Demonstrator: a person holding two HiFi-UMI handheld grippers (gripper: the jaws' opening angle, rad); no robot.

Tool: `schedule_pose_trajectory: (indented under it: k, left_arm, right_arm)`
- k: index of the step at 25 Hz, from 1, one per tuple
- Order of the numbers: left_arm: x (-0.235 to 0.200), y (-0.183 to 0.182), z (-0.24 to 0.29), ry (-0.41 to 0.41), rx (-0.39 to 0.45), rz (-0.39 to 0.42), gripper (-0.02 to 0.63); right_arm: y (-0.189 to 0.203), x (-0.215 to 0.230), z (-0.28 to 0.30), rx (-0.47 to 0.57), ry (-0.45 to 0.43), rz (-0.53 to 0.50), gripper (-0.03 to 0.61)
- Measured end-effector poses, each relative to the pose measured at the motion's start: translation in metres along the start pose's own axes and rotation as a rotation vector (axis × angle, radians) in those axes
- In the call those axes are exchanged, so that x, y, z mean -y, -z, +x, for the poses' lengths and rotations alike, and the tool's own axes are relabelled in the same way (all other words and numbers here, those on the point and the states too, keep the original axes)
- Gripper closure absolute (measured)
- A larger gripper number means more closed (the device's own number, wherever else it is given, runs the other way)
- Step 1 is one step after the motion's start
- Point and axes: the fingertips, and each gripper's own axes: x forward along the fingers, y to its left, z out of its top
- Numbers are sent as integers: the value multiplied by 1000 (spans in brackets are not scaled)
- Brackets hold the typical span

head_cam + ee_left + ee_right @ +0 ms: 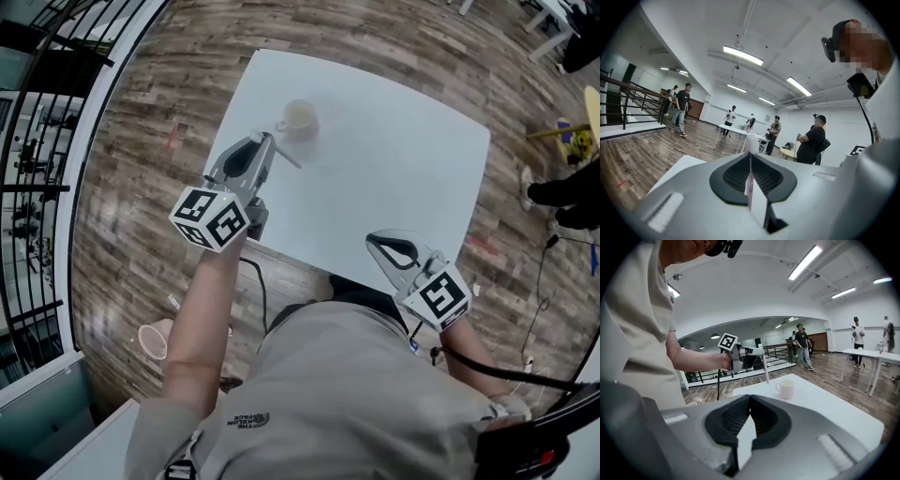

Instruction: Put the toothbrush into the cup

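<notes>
Nearest, the right gripper (375, 242) hangs by the table's (403, 169) near edge, jaws pressed together on nothing. Beyond, near the left edge, the left gripper (270, 141) pinches the toothbrush (289, 159), free end slanting down just short of the cup (300, 115) by the far left corner. Best stand the brush steeper over the mouth before release, lest the cup tip. Bare table lies to the cup's right.

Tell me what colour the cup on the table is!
Cream, almost white. The cup shows best in the right gripper view.
</notes>
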Motion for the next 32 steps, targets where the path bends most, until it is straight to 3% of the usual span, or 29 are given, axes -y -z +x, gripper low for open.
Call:
schedule_pose_trajectory:
  k: [14, 25, 32]
  left_arm:
    - [-83, -5, 86, -96, 13, -68, 597]
    - [-147, 60, 123, -184, -62, -188, 597]
    - [-162, 95, 129, -186, -78, -294, 597]
  right_arm:
    - [25, 45, -1, -49, 11, 86, 577]
    - [49, 65, -3, -90, 30, 158, 577]
    - [63, 68, 4, -107, 21, 190, 577]
